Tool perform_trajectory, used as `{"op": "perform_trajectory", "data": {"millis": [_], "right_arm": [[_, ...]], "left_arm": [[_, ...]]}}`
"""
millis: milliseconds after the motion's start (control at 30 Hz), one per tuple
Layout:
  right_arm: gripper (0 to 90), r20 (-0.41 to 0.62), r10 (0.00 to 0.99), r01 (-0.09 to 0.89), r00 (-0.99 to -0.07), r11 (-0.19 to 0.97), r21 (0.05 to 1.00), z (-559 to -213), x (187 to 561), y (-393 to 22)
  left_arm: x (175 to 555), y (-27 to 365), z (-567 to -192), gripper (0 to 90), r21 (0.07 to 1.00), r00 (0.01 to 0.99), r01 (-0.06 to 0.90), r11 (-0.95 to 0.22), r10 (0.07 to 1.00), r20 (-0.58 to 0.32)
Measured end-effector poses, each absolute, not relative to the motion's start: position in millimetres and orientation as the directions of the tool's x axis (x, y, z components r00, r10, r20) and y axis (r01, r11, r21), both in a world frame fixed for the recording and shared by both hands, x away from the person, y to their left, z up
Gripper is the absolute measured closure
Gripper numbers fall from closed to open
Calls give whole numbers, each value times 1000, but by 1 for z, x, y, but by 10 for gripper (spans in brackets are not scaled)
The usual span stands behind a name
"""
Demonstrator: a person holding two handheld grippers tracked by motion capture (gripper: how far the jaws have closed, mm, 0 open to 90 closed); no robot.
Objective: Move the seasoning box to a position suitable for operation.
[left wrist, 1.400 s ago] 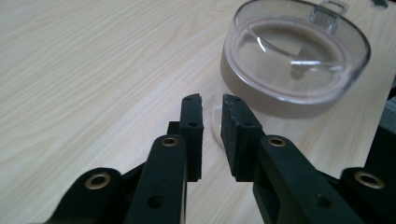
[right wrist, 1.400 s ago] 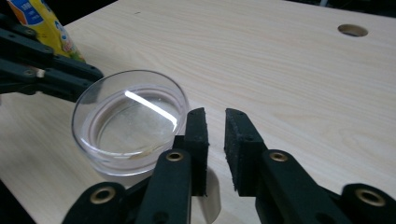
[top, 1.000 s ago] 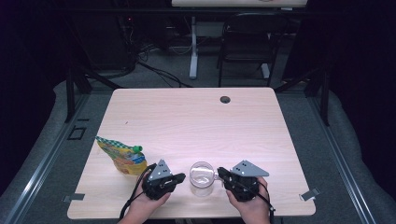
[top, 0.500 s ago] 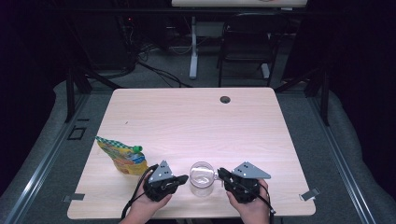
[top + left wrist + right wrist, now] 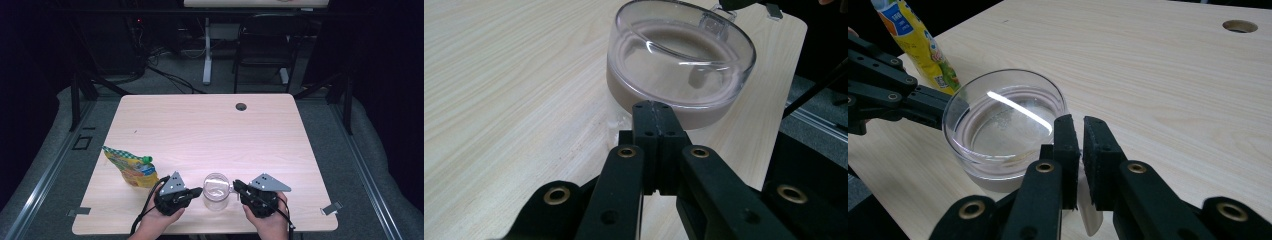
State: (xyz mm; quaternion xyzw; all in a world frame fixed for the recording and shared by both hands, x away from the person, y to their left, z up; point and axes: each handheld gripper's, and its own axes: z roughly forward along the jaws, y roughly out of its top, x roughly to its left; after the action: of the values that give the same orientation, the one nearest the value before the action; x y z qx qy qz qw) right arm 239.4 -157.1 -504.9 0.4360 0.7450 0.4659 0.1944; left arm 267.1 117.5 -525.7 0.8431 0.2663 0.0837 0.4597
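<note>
Our cup [image 5: 216, 191] stands at the near bench [image 5: 210, 130] edge, directly between both grippers. The left gripper [image 5: 198, 190] has its fingers together beside the cup's left wall. The right gripper [image 5: 234, 185] has fingers clamped on the cup's handle [image 5: 1087, 212], which points right, so the right hand leads.

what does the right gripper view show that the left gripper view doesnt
Right gripper view alone: the yellow snack pouch behind the cup, the round cable hole at the table's far edge, and the left gripper reaching the cup's rim from the side. The right gripper has a narrow gap between its jaws, set over the cup's handle.

Left gripper view alone: the left gripper's jaws pressed together just before the cup, and the table's corner with grey floor beyond.

Both: the clear plastic cup and the wooden table.
</note>
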Motion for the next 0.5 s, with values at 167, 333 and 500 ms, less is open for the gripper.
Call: {"op": "perform_trajectory", "data": {"millis": [167, 333, 500], "right_arm": [[842, 126, 832, 471, -540, 175, 865, -506, 240, -158], [794, 126, 824, 466, -552, 180, 866, -506, 239, -157], [746, 115, 815, 457, -567, 195, 868, -507, 237, -158]], "left_arm": [[267, 117, -524, 900, 822, 848, 365, -436, 520, -101], [267, 116, -522, 900, 828, 850, 355, -433, 519, -93], [266, 115, -521, 900, 829, 848, 357, -431, 522, -94]]}}
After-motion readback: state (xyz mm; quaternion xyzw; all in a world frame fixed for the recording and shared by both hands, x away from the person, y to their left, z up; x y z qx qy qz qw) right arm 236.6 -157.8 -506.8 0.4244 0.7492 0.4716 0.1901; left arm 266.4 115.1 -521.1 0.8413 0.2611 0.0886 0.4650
